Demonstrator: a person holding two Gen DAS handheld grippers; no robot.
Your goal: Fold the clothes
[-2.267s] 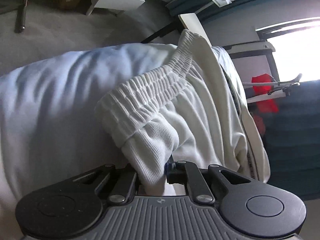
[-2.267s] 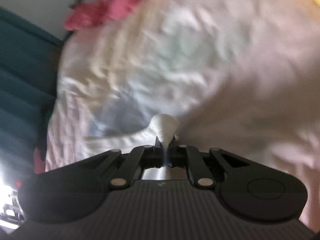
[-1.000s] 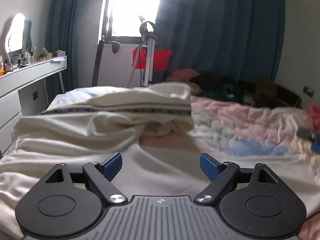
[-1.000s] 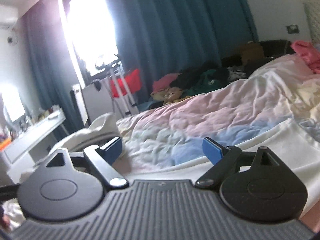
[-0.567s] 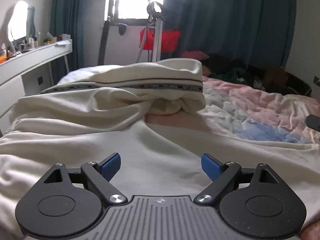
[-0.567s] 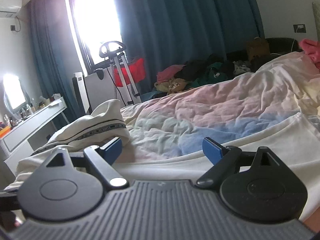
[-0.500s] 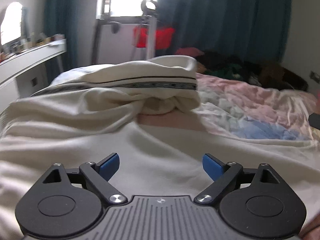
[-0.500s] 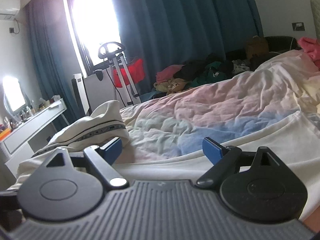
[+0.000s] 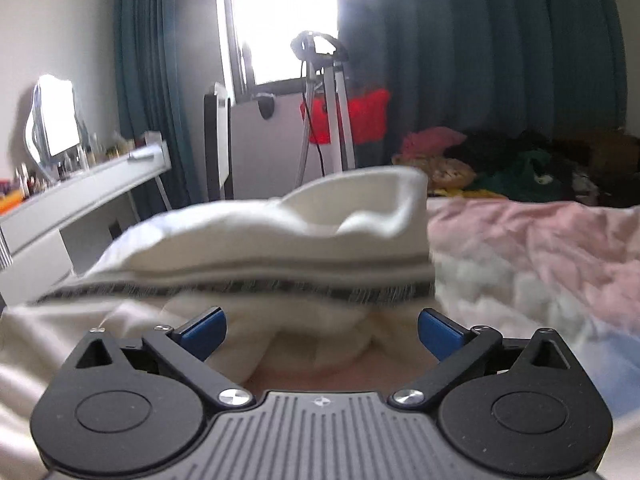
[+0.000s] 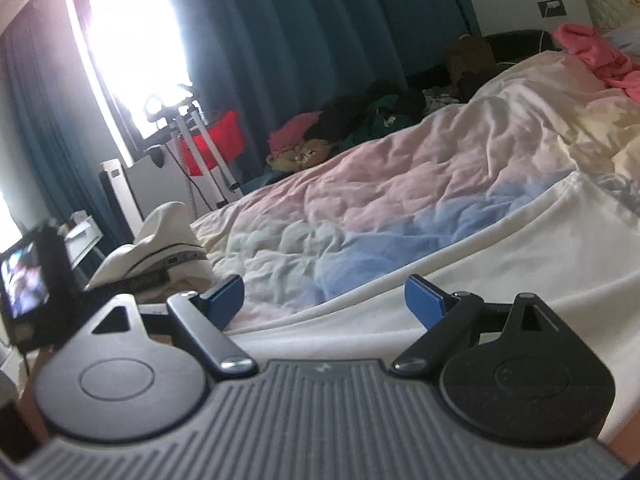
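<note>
A cream garment with a dark patterned side stripe point(image 9: 248, 256) lies bunched and folded on the bed, close in front of my left gripper point(image 9: 320, 330), which is open and empty with its blue pads on either side of the cloth's lower folds. The same pile shows at the left of the right wrist view point(image 10: 160, 248). A flat white part of the garment point(image 10: 460, 292) stretches under my right gripper point(image 10: 324, 298), which is open and empty just above it.
A pastel pink and blue quilt point(image 10: 380, 208) covers the bed. Dark and coloured clothes point(image 10: 360, 124) are heaped by the blue curtains. A metal stand with red fabric point(image 9: 340, 120) stands by the window. A white desk point(image 9: 80, 192) is at the left.
Both grippers let go of the white cloth and opened. Since then my left gripper has moved closer to the striped pile, and my right gripper has tilted.
</note>
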